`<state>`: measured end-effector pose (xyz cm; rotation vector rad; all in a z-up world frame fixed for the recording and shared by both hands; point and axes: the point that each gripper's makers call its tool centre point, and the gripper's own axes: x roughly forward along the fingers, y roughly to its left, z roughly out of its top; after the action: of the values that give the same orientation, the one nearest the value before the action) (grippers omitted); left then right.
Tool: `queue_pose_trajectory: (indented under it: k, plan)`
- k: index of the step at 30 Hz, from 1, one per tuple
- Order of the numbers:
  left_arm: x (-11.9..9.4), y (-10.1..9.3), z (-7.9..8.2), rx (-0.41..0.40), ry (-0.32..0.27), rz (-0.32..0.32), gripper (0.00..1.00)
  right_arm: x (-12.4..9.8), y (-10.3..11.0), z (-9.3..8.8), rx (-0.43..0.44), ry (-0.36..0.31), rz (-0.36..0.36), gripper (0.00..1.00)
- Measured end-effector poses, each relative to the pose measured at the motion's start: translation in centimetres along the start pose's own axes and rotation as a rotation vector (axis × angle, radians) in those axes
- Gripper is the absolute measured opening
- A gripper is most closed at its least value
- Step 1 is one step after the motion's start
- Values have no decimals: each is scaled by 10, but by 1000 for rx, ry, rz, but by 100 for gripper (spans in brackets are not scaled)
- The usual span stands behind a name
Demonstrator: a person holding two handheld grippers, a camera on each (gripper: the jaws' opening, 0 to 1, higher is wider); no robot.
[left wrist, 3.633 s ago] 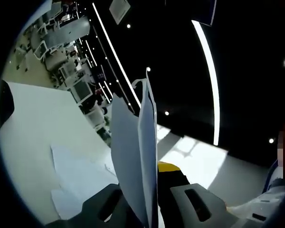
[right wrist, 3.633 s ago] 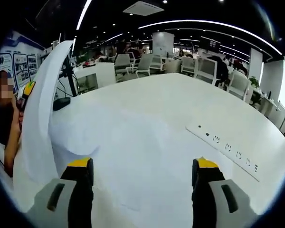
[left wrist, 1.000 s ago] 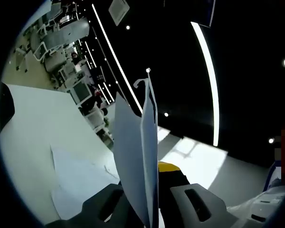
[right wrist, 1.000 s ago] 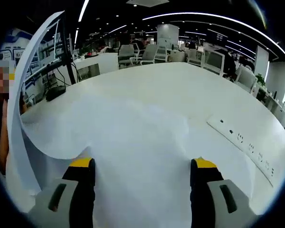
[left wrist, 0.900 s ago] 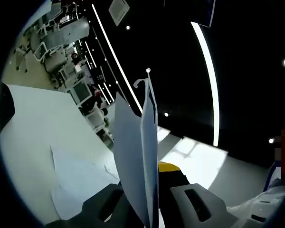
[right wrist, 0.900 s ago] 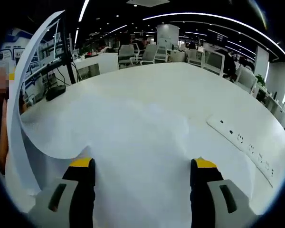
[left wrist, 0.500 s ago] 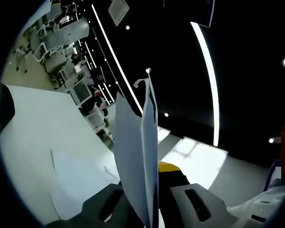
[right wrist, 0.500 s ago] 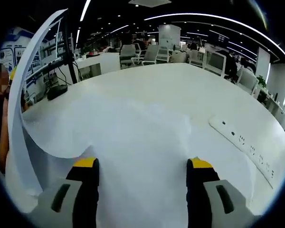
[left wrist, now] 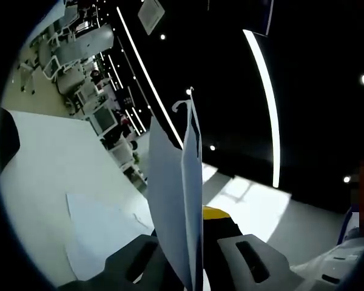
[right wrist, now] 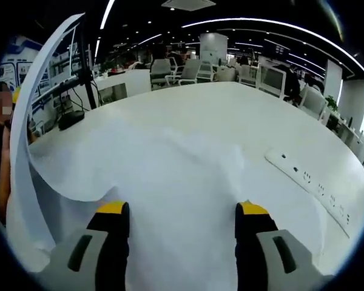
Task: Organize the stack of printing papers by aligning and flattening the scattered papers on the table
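Papers (right wrist: 170, 182) lie spread over the white table (right wrist: 230, 115), reaching from the center of the right gripper view down to 6 o'clock. The right gripper (right wrist: 182, 227) hovers just above them, its 2 yellow-tipped jaws set wide apart with nothing between them. At 9 o'clock, 1 lifted sheet (right wrist: 33, 121) curls upward in an arc beside a person's arm. A power strip (right wrist: 303, 182) sits at 3 o'clock. In the left gripper view, the left gripper (left wrist: 188, 242) is clamped on that raised sheet (left wrist: 176, 200), which stands edge-on toward 12 o'clock; more paper (left wrist: 103, 227) rests on the table at 8 o'clock.
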<state>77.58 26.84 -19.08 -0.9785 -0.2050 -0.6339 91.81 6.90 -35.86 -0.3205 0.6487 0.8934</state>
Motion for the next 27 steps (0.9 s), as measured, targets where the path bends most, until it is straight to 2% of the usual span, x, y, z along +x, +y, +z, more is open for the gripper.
queue_pose_trajectory:
  k: [4, 7, 13, 15, 16, 18, 20, 23, 27]
  plan:
    - [0, 0, 0, 0, 0, 0, 6, 1, -2, 1, 2, -5, -3, 63]
    - [0, 0, 0, 1, -1, -2, 6, -2, -7, 2, 7, -11, -19, 52]
    - [0, 0, 1, 0, -3, -3, 6, -4, -15, 2, 29, -36, -37, 40]
    - [0, 0, 1, 0, -3, -2, 6, -6, -21, 2, 22, -39, -56, 30]
    - [0, 0, 1, 0, -3, -3, 6, -8, -28, 3, -8, -47, -82, 25]
    - [0, 0, 1, 1, -3, -3, 6, -9, -34, 1, -16, -53, -88, 16]
    - [0, 0, 1, 2, -4, -3, 6, -8, -40, 2, 24, -69, -79, 12]
    - [0, 0, 1, 3, -4, -1, 6, -7, -41, 0, 40, -86, -75, 6]
    - [1, 0, 0, 5, -4, 0, 6, -7, -46, 1, 4, -93, -87, 0]
